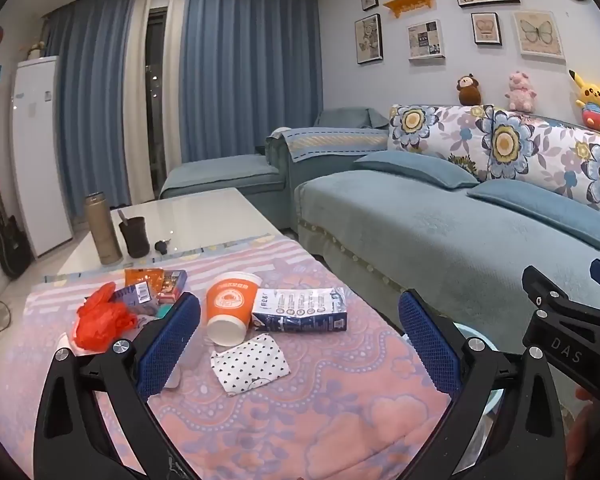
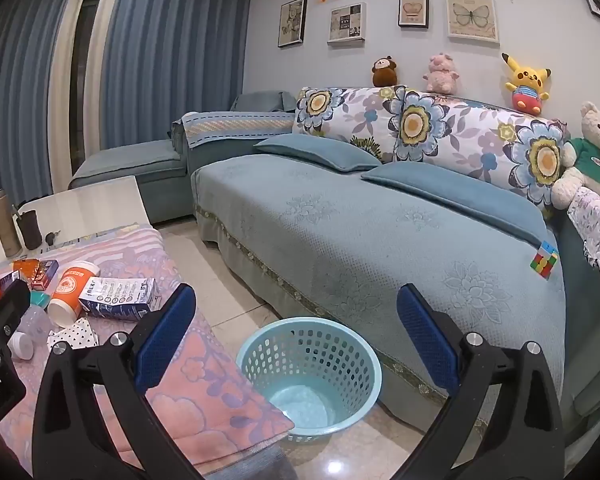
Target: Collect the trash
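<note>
Trash lies on the pink-clothed table [image 1: 300, 412]: an orange paper cup [image 1: 230, 306] on its side, a blue-white milk carton [image 1: 300, 309], a dotted white wrapper [image 1: 250, 364], a red plastic bag [image 1: 100, 318] and small snack packs [image 1: 156, 284]. My left gripper [image 1: 298, 344] is open and empty just above the table, near the wrapper and cup. My right gripper [image 2: 296, 340] is open and empty above a light-blue mesh basket [image 2: 312, 372] on the floor. The cup [image 2: 70, 292], carton [image 2: 118, 298] and wrapper [image 2: 74, 334] also show at the left of the right wrist view.
A brown thermos [image 1: 102, 230], dark mug [image 1: 134, 236] and keys [image 1: 162, 246] stand on the bare white far part of the table. A blue sofa [image 2: 380, 232] runs along the right, with a puzzle cube [image 2: 544, 266] on it. The right gripper's body [image 1: 568, 344] shows at right.
</note>
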### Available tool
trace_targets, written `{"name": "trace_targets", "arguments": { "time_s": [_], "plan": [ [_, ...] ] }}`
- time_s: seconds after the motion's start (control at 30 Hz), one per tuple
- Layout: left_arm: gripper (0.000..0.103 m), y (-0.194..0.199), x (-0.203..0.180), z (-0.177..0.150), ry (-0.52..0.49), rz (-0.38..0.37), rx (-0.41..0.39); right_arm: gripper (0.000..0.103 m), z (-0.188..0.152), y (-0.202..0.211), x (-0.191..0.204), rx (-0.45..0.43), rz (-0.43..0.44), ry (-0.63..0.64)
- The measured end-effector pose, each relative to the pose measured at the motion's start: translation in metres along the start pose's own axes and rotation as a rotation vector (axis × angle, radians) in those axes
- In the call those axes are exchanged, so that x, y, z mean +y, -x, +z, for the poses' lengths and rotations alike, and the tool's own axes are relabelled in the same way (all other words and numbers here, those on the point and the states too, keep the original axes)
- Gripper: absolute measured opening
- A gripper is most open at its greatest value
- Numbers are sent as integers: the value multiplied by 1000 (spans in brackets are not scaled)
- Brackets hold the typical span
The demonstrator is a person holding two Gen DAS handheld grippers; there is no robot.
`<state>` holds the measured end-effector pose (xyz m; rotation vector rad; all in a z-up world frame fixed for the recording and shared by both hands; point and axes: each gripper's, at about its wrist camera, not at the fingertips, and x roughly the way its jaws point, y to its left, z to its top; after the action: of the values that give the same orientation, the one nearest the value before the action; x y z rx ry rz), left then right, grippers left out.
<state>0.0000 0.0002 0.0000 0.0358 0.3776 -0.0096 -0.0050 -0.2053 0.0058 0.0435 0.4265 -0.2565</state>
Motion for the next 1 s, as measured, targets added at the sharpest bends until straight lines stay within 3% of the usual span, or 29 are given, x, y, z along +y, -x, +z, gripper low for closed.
{"name": "trace_targets", "arguments": {
  "time_s": [1.0],
  "plan": [
    [96,4,5,3,11,-2,-1,95,0,-1,-1,5,0,0]
  ]
}}
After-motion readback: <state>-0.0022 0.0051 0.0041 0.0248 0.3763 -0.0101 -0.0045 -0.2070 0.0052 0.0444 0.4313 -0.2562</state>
